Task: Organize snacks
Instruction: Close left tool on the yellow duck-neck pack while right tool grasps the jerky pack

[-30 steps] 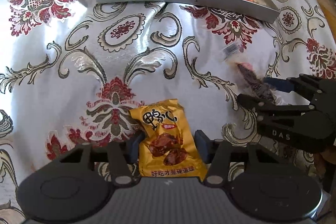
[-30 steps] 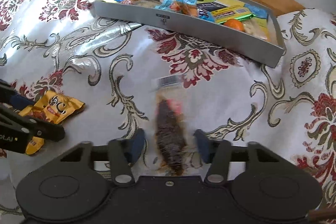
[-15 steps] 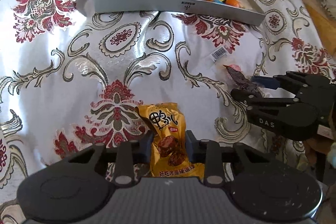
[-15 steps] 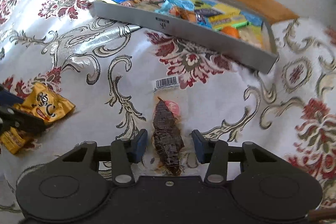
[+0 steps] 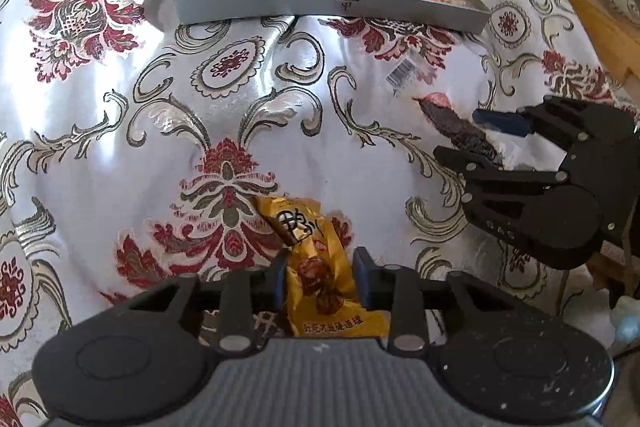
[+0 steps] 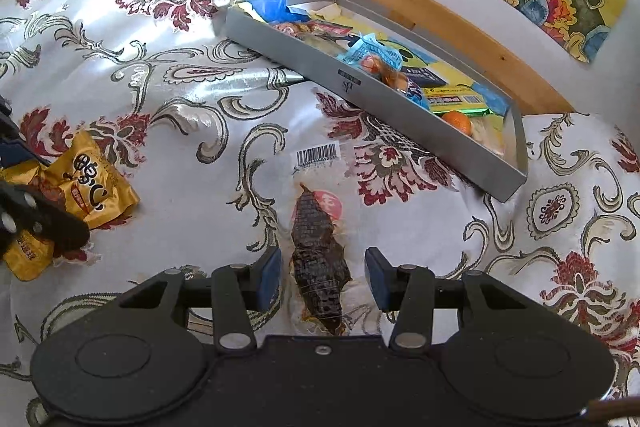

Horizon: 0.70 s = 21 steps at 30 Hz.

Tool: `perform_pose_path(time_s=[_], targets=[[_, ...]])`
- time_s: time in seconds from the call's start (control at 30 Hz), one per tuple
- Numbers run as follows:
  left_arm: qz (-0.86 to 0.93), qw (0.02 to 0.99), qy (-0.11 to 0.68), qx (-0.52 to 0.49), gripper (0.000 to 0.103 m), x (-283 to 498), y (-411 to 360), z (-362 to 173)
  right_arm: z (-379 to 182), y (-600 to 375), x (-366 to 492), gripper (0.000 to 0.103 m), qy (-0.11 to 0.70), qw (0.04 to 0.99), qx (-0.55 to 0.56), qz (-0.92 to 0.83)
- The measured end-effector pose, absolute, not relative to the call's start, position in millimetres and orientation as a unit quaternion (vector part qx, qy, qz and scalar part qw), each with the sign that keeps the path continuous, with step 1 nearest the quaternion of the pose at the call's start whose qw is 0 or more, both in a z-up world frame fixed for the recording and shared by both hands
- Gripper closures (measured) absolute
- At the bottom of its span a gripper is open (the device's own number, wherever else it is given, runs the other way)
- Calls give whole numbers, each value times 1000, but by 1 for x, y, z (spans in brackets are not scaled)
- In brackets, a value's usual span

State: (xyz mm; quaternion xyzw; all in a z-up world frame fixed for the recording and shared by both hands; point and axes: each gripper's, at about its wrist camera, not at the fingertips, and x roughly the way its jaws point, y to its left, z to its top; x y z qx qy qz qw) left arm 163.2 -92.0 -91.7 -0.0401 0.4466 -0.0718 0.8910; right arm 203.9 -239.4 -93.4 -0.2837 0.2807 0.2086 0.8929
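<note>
Both snacks (image 5: pixel 316 267) — between tool (image 5: pixel 320 277) pads.

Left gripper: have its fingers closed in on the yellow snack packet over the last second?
Yes. The left gripper has narrowed onto the yellow snack packet; its pads now press the wrapper's sides, which have crumpled inward.

Black left gripper (image 5: pixel 320 273), black right gripper (image 6: pixel 322 273), blue pads (image 6: pixel 269 273), silver screws
</note>
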Motion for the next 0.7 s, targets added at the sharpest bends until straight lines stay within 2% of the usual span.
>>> perform_pose_path(time_s=[0.13, 0.23, 0.3, 0.33, 0.37, 0.4, 0.47, 0.53, 0.7], targets=[[-67, 886, 457, -36, 52, 167, -93, -97, -94, -240, 206, 55, 282, 893, -279, 211], [-69, 885, 460, -32, 51, 168, -93, -100, -94, -239, 207, 55, 282, 894, -276, 215], [-73, 884, 460, -33, 54, 168, -93, -101, -93, -239, 207, 55, 280, 894, -274, 217], [-77, 885, 459, -32, 59, 167, -93, -101, -93, -239, 207, 55, 279, 894, -274, 217], [-83, 885, 457, -30, 69, 167, -94, -100, -92, -239, 206, 55, 277, 895, -273, 218], [-89, 885, 456, -28, 71, 166, -95, -99, -91, -239, 206, 55, 275, 896, -273, 218], [-95, 887, 451, -19, 91, 165, -97, -97, -89, -238, 204, 55, 269, 897, -276, 217], [-97, 889, 448, -14, 96, 163, -97, -95, -89, -238, 203, 55, 265, 897, -280, 217], [-98, 893, 439, -22, 98, 160, -94, -91, -88, -237, 202, 55, 260, 897, -285, 216]])
